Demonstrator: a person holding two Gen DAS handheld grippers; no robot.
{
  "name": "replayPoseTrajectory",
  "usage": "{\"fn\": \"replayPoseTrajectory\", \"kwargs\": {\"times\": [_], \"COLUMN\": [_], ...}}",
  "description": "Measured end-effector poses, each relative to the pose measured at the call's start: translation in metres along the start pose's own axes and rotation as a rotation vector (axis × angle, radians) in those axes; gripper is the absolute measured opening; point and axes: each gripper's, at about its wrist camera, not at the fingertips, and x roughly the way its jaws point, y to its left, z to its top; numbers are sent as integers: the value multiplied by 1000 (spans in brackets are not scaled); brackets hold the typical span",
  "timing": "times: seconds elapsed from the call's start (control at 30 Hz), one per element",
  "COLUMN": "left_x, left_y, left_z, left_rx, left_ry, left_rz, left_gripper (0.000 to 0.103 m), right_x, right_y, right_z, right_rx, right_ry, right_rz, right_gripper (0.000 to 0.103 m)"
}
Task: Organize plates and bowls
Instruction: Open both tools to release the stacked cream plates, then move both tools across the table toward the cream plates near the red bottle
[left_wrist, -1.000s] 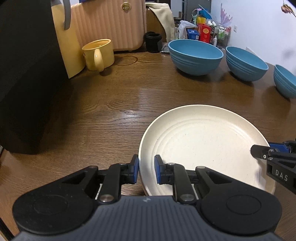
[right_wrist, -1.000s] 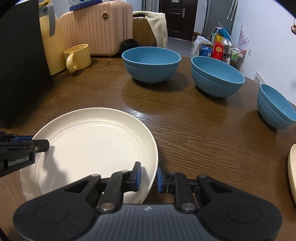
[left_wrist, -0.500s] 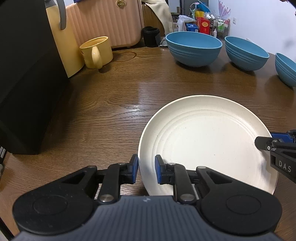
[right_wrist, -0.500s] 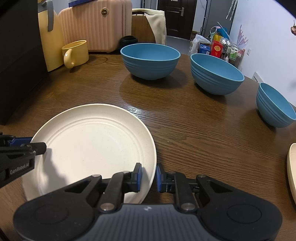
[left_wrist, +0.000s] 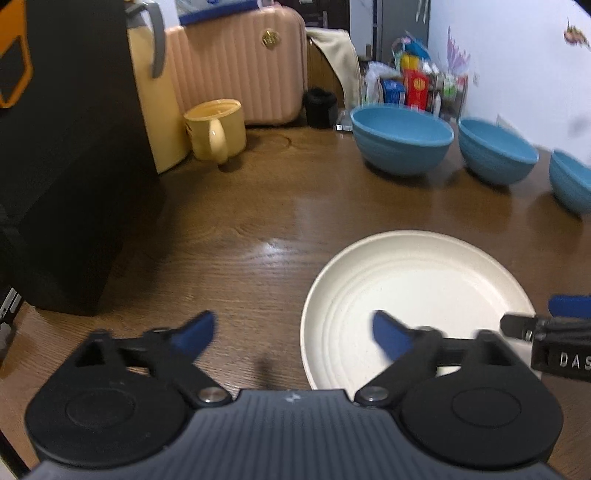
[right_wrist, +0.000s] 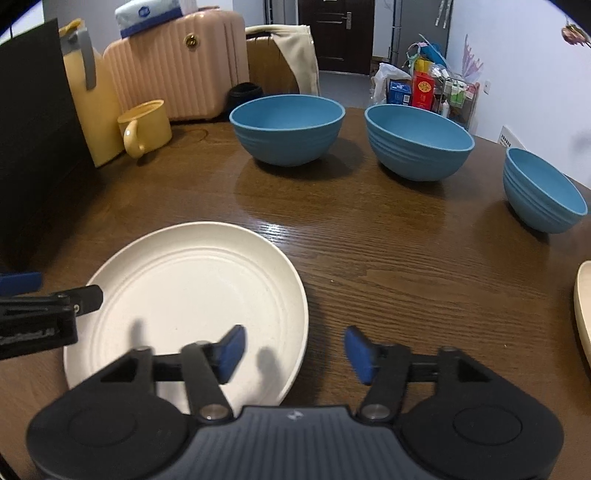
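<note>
Now the cream plate (right_wrist: 192, 295) lies flat on the wooden bench (right_wrist: 388, 266), and both my grippers straddle its near rim without pressing it. My left gripper (left_wrist: 291, 332) is opening, fingers spread wide across the plate's left edge; my right gripper (right_wrist: 295, 350) is opening too, across its right edge. Beyond the plate stand three blue bowls (right_wrist: 288, 129), well apart from it.
</note>
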Motion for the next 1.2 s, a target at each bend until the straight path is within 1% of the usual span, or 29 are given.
{"fn": "replayPoseTrajectory", "kwargs": {"times": [0.07, 0.1, 0.13, 0.3, 0.47, 0.67, 0.8, 1.0, 1.2], "left_x": [-6, -9, -11, -25, -40, -48, -47, -49, -52], "left_y": [4, 6, 7, 16, 23, 19, 12, -4, -17], "left_z": [1, 1, 1, -1, -1, 5, 7, 8, 8], "left_rx": [-12, -17, -21, -48, -51, 8, 56, 132, 178], "left_ry": [-16, -21, -24, -28, -41, -63, -59, -59, -68], "left_rz": [-24, -34, -41, -88, -147, -208, -246, -300, -340], "left_gripper": [103, 103, 103, 103, 103, 103, 103, 103, 103], "right_x": [-6, -10, -13, -32, -56, -79, -89, -108, -119], "right_y": [-2, -3, -3, -9, -13, -20, -26, -36, -43], "right_z": [-1, -2, -3, -6, -13, -26, -39, -59, -74], "right_rx": [15, 22, 29, 78, 128, 209, 278, 363, 419], "right_ry": [-1, -3, -4, -14, -47, -76, -89, -123, -132], "right_rz": [15, 20, 20, 9, -22, -93, -140, -194, -229], "right_gripper": [92, 96, 102, 103, 103, 103, 103, 103, 103]}}
